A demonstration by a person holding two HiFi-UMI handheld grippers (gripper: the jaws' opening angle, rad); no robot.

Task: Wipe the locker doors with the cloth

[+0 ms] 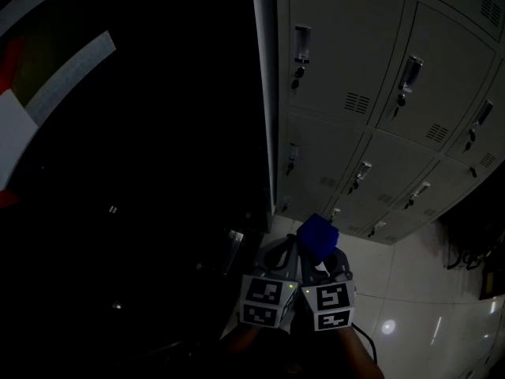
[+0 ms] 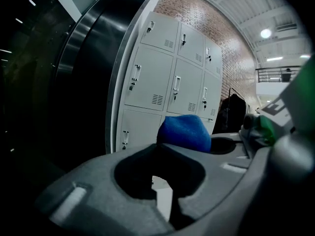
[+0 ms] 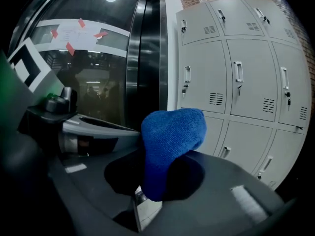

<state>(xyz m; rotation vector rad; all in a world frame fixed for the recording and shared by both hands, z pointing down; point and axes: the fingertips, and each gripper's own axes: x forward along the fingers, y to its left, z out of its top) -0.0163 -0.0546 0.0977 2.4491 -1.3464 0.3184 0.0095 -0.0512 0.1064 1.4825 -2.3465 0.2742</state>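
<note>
Where the cloth sits: the bunched blue cloth [image 3: 170,141] is pinched in the right gripper [image 3: 136,197], its wad poking up past the jaw tips and clear of any door.
Left gripper [image 2: 171,203]: jaws drawn together on nothing; it hangs just beside the right one, low and near the person.
Floor [image 1: 394,290]: pale glossy tiles below both grippers.
Locker doors [image 1: 347,61]: a grey bank to the right and far, with rows of handles and vents; well apart from the cloth, none touched.
Progress: judging by that gap, wiping is not under way; no streak or wet patch can be made out in this dim light, so every door seems left to do.
Next: the cloth likely needs carrying up and forward to the nearest door.
</note>
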